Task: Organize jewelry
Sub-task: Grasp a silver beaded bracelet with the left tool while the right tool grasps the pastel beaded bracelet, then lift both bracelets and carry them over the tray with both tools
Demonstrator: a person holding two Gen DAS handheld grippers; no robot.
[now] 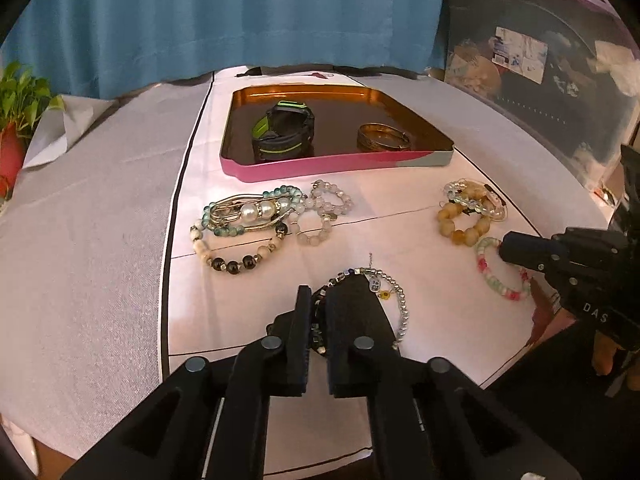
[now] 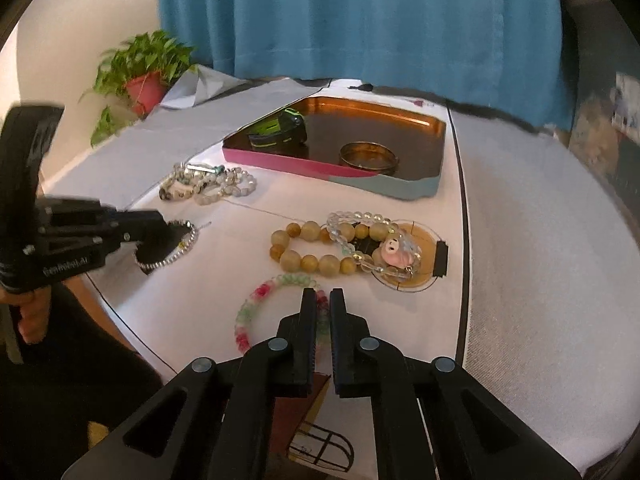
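Observation:
My left gripper (image 1: 320,294) is shut on a silver and dark bead bracelet (image 1: 400,300) that lies on the white cloth; from the right wrist view the same left gripper (image 2: 158,226) pinches that bracelet (image 2: 186,246). My right gripper (image 2: 322,294) is shut on a pink and green bead bracelet (image 2: 256,300), whose strand runs between the fingers. Further back stands a pink tin tray (image 1: 320,164) holding a black and green watch (image 1: 284,128) and a gold bangle (image 1: 382,138).
A heap of pearl and bead bracelets (image 1: 248,224) lies left of centre. An amber bead bracelet (image 2: 304,260) with clear beads and a pink charm lies to the right. A potted plant (image 2: 144,68), a blue curtain (image 1: 240,20) and a plastic storage bin (image 1: 540,60) border the table.

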